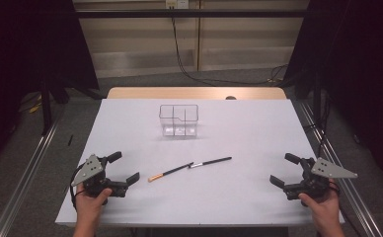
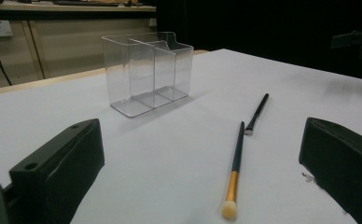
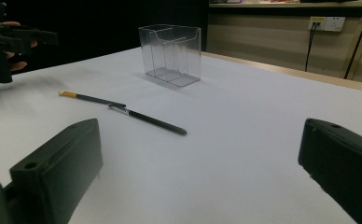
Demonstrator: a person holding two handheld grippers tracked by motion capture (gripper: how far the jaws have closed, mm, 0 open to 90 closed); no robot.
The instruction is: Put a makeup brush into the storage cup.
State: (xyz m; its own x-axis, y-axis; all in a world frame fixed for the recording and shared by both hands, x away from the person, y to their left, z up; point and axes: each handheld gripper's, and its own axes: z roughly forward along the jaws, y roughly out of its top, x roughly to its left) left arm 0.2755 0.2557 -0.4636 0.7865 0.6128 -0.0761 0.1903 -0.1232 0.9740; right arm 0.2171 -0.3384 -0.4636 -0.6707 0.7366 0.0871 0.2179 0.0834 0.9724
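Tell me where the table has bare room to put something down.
Plenty. The table is bare right of the clear organizer, left of it, and along the near edge between the left gripper and right gripper. Only the middle is taken, by two brushes lying end to end.
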